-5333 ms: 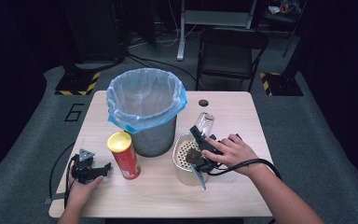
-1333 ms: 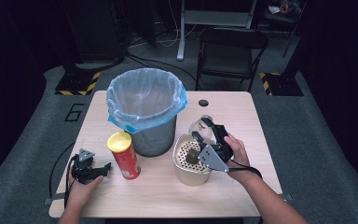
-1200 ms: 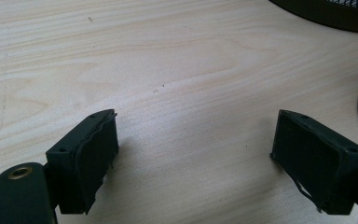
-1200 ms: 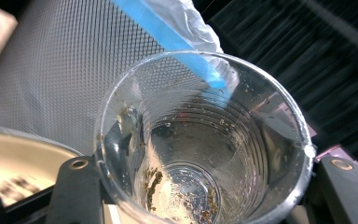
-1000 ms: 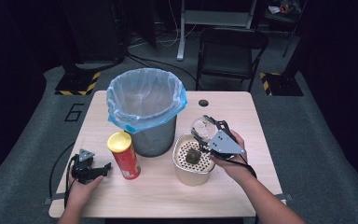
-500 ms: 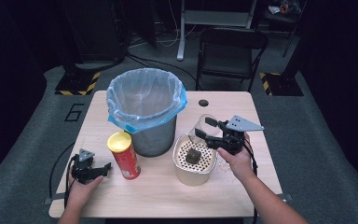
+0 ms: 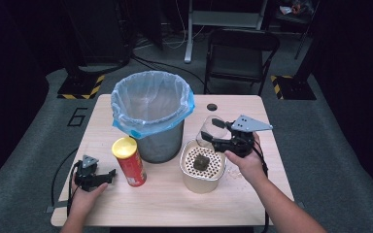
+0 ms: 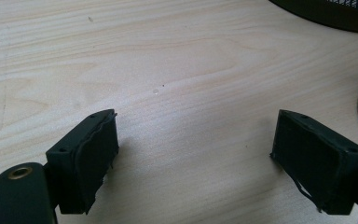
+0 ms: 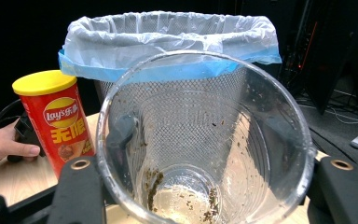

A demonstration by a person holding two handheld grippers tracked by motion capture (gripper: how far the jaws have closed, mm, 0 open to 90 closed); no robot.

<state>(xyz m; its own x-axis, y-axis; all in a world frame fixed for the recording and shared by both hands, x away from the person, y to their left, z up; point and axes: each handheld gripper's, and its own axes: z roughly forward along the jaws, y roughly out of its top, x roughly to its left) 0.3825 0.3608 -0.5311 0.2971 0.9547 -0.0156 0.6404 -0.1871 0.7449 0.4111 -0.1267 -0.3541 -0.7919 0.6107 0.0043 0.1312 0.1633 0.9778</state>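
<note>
Right gripper (image 7: 212, 132) view: dregs inside held cup (image 9: 205, 140).

Looks like a dim lab or studio: black walls, hazard-striped floor plates (image 7: 77, 90), loose cables (image 7: 162, 39), folding chair (image 7: 240, 58), numbered grey carpet (image 7: 29, 141).

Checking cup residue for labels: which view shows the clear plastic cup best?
The right gripper view: the cup is close up, mouth toward the camera, held between the right gripper's jaws, with dark bits stuck to its wall and bottom. The high view shows it small, above the strainer pot. The left gripper view shows bare table.
</note>
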